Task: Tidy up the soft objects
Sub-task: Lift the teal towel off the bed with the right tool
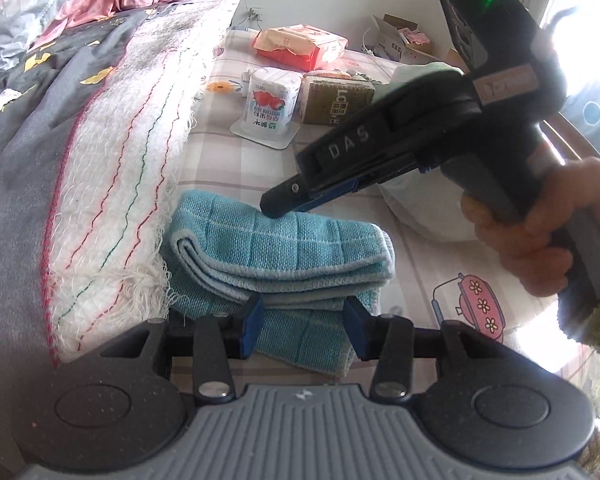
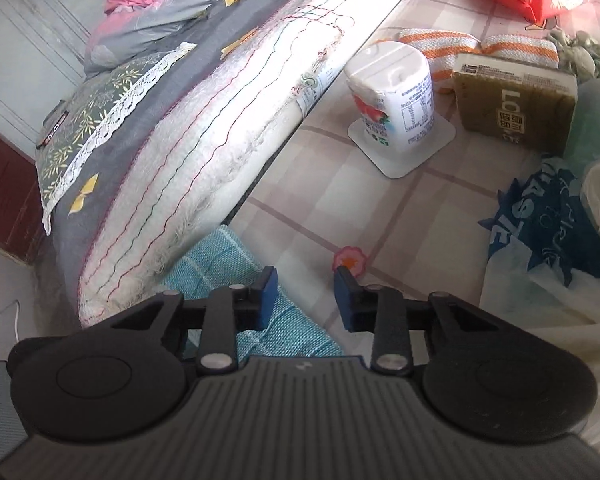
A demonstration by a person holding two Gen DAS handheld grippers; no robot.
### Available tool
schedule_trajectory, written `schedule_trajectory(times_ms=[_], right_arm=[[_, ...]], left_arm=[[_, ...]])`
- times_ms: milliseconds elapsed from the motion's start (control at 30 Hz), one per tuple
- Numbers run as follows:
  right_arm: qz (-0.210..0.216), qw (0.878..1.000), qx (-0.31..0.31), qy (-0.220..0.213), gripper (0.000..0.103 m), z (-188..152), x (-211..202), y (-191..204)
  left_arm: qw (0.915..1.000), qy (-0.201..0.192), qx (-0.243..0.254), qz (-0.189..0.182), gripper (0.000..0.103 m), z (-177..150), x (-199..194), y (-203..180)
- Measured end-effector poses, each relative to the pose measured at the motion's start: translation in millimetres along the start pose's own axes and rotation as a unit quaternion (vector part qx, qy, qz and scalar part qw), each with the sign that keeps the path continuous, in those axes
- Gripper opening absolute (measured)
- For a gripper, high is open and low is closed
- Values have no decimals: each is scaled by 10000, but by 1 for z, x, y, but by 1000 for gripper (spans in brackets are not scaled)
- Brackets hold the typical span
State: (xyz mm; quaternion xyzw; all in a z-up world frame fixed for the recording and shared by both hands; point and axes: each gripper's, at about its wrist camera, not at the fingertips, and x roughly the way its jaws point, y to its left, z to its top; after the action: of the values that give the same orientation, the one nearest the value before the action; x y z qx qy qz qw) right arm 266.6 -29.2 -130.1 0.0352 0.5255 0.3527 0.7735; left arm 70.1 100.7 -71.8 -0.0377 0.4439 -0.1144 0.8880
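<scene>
A folded blue towel (image 1: 276, 248) lies on the checked sheet (image 1: 420, 264), against the fringe of a white woven blanket (image 1: 112, 184). My left gripper (image 1: 305, 324) is at the towel's near end, its blue pads pressing the lower fold from both sides. My right gripper (image 1: 278, 208) reaches in from the right, held by a hand (image 1: 540, 240), with its tips just over the towel's far top edge. In the right wrist view the right gripper (image 2: 306, 298) has a narrow gap with only sheet showing between the pads. The towel (image 2: 228, 264) lies under its left finger.
A white strawberry-print carton pack (image 1: 270, 104), a brown-green pack (image 1: 336, 100) and a red-orange packet (image 1: 300, 44) stand further back. An orange-striped cloth (image 2: 460, 48) lies behind them. A white plastic bag with blue print (image 2: 540, 232) is to the right. Piled bedding (image 1: 40, 92) fills the left.
</scene>
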Motion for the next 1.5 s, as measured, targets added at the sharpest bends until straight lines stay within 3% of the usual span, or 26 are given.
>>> schedule_trajectory(times_ms=[267, 500, 767, 1133, 1367, 1433, 1500], right_arm=[[-57, 9993, -356, -30, 20, -24, -8, 15], [91, 9996, 179, -193, 19, -50, -24, 1], [370, 9975, 565, -221, 20, -67, -30, -5], [900, 9921, 872, 3, 20, -71, -27, -14], [1024, 9908, 880, 91, 20, -70, -25, -15], [1113, 9898, 877, 164, 20, -69, -23, -15], [1174, 9889, 882, 207, 20, -69, -22, -15]], left_arm=[[9993, -35, -374, 13, 62, -11, -21, 8], [9949, 127, -974, -246, 70, -11, -20, 23], [9897, 256, -1303, -537, 81, -12, -17, 29], [9825, 299, -1478, -1090, 86, -11, -16, 31], [9787, 362, -1621, -1203, 88, -12, -13, 35], [9800, 401, -1621, -1078, 84, -12, -11, 34], [9833, 375, -1512, -936, 70, -12, -11, 30]])
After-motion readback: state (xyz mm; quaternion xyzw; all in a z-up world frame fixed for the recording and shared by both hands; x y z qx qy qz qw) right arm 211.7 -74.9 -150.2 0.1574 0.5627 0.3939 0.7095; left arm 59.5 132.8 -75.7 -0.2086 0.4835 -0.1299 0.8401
